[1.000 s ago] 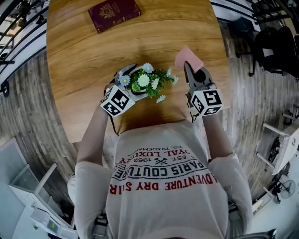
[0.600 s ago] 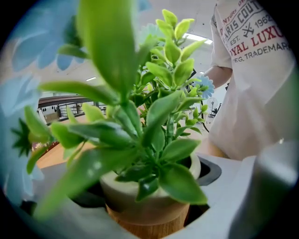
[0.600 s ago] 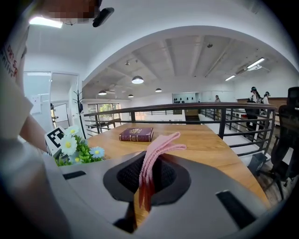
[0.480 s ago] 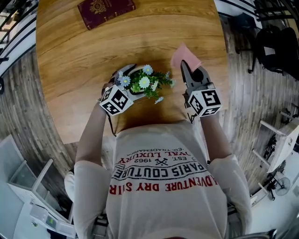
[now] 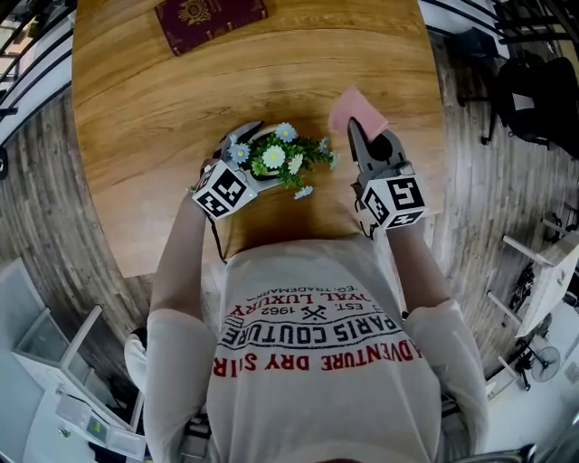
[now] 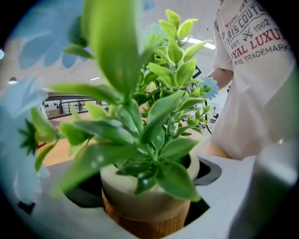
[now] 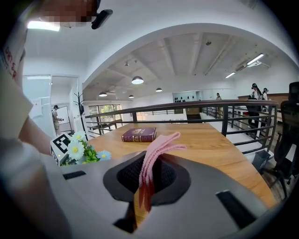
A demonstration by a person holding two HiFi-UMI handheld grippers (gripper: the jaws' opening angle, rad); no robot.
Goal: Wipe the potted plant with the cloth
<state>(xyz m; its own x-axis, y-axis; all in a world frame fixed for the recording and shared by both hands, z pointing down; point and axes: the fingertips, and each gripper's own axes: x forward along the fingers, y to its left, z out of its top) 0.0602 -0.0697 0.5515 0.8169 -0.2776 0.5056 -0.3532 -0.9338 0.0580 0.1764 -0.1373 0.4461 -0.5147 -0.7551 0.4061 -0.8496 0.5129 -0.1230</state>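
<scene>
White T-shirt carries red and black print: "PARIS COUTURE", "EST. 1962", "ADVENTURE DRY", "TRADEMARK". The maroon book bears an unreadable gold cover stamp.

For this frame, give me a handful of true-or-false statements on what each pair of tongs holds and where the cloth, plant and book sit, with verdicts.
1. The left tongs grip the potted plant by its pot. True.
2. The right tongs are empty. False: they are shut on the pink cloth.
3. The cloth is pressed against the plant's leaves. False: it is held apart from the plant, on the plant's right.
4. A dark red book lies on the wooden table, beyond the plant. True.
5. The plant bears red flowers. False: they are white and pale blue.
</scene>
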